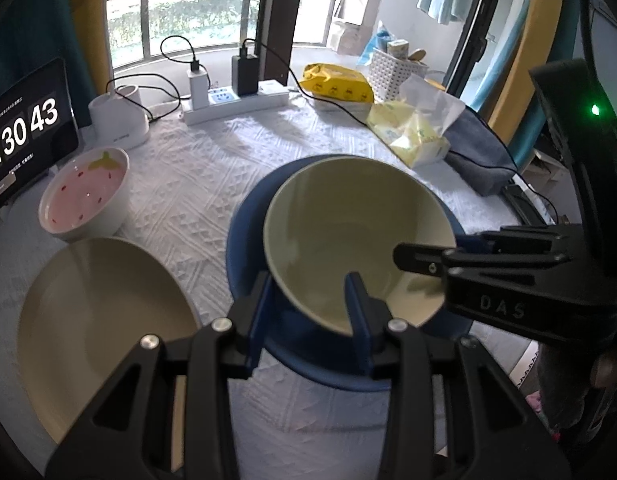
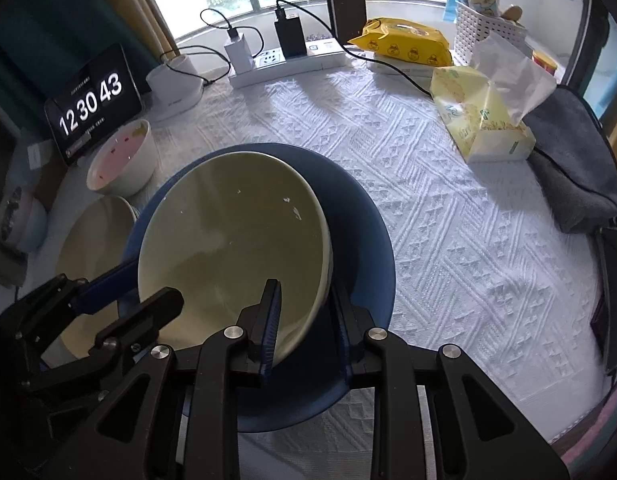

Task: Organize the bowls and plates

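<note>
A cream bowl (image 1: pixel 348 236) (image 2: pixel 232 240) sits tilted on a blue plate (image 1: pixel 244 220) (image 2: pixel 360 216) in the middle of the table. My left gripper (image 1: pixel 308 312) straddles the bowl's near rim, one finger inside and one outside, jaws set apart. My right gripper (image 2: pixel 308 320) straddles the opposite rim the same way; it also shows in the left wrist view (image 1: pixel 424 256). A cream plate (image 1: pixel 96 320) (image 2: pixel 96 240) lies to the left. A white bowl with a pink strawberry inside (image 1: pixel 86 192) (image 2: pixel 120 160) stands behind it.
A tablet clock (image 2: pixel 92 100) stands at the far left. A power strip with chargers (image 2: pixel 284 60), a white pot (image 2: pixel 176 84), yellow wipes (image 2: pixel 404 44), a tissue box (image 2: pixel 480 120) and a grey pouch (image 2: pixel 576 168) line the back and right of the white tablecloth (image 2: pixel 428 240).
</note>
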